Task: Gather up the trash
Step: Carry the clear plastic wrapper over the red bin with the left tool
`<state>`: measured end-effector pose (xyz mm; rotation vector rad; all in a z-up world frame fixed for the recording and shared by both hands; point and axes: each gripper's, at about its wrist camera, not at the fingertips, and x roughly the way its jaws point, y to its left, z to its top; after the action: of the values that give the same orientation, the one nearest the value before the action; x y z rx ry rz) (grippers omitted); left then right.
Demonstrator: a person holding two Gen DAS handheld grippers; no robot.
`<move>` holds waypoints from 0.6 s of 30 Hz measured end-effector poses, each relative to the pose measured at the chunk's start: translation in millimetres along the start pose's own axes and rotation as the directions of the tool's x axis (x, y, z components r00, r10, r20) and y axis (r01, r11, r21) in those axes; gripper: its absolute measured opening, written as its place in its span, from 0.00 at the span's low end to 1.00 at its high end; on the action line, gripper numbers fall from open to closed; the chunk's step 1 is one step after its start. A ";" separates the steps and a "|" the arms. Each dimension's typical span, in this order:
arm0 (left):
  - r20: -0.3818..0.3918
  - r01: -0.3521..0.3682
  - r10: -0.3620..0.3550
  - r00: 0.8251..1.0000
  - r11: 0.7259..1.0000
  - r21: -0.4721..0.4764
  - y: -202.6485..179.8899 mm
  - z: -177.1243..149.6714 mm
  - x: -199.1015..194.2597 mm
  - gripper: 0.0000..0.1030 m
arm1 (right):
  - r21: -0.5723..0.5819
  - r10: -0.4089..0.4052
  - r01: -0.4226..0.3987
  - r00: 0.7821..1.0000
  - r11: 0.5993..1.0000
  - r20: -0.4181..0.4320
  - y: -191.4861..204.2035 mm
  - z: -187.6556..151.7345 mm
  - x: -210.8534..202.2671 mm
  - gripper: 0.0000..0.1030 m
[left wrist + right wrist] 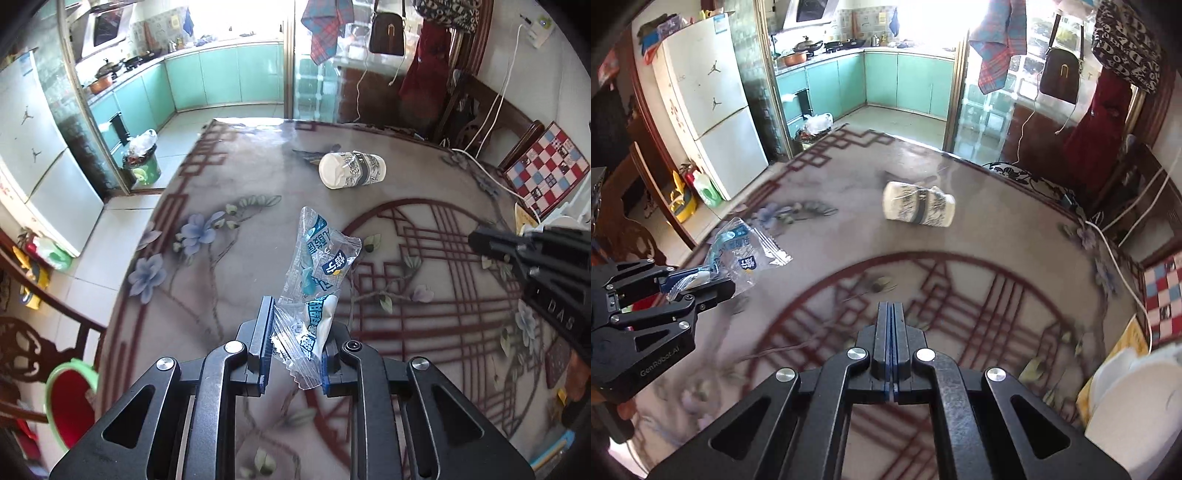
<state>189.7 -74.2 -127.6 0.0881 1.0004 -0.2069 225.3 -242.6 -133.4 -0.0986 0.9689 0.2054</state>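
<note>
We have the left gripper (295,332) clamped on a clear plastic wrapper (317,280) with blue print, its blue pads (263,332) pinching the lower end while the rest of the wrapper sticks up and forward above the table (236,266). From the right wrist view we see the same left gripper off at the left edge, wrapper fanning out of its jaws, lifted clear of the tabletop.

Our right gripper (891,310) is fully closed, fingers pressed flat together with nothing between them (just a thin seam of blue pad showing). It pokes into the left wrist view from the right edge, apart from the wrapper.

Further across the table lies a paper cup (352,170) on its side, white with a dark printed band, well apart from both grippers. A white cable (491,177) trails along the far right edge of the table. Beyond the table, on the kitchen floor, we spot a green bin (142,166) stuffed with bags.
</note>
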 end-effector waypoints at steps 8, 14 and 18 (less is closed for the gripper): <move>0.030 0.000 0.001 1.000 0.999 -0.052 40.6 -37.9 -49.4 0.18 | 0.024 0.001 -0.002 1.000 1.000 0.026 70.5 -22.9 -49.2 0.00; 0.055 0.023 -0.019 0.998 0.998 -0.064 66.1 -63.1 -75.5 0.19 | 0.034 -0.026 0.025 0.999 0.999 0.023 112.8 -33.8 -70.7 0.00; 0.075 0.033 -0.027 0.997 0.996 -0.081 85.6 -73.8 -88.2 0.18 | 0.034 -0.042 0.042 0.999 0.999 0.018 140.8 -37.6 -80.9 0.00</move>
<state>100.9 33.4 -94.9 -0.0094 0.9359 -0.1945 120.0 -122.2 -86.6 -0.0857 0.9505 0.1510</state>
